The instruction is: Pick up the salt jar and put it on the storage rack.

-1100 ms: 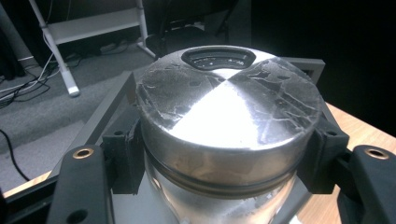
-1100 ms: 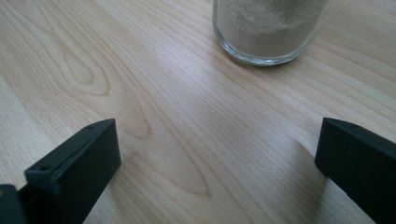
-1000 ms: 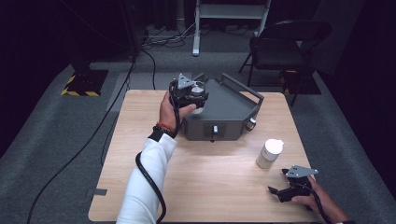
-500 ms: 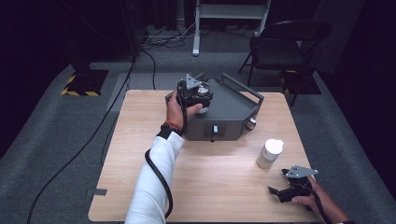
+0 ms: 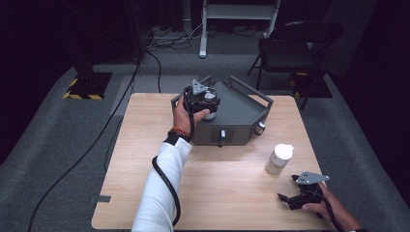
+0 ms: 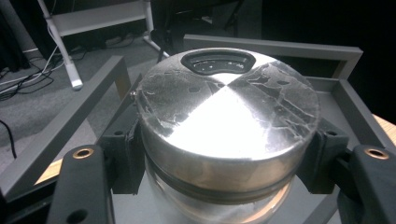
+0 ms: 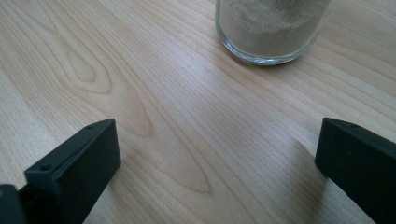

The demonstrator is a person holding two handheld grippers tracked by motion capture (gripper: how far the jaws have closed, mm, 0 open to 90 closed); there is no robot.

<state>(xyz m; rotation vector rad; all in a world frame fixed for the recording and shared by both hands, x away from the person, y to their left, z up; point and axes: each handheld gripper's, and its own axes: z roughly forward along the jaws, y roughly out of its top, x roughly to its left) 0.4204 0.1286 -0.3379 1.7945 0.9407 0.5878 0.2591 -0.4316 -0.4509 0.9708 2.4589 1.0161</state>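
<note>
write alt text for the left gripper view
A glass jar with a shiny metal lid is clamped between the left gripper's two black jaws, above a grey metal box with raised rails. Behind it are grey floor and cables.

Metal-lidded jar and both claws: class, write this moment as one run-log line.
left claw: shut on jar over grey box | right claw: open, on table | white jar: untouched
</note>
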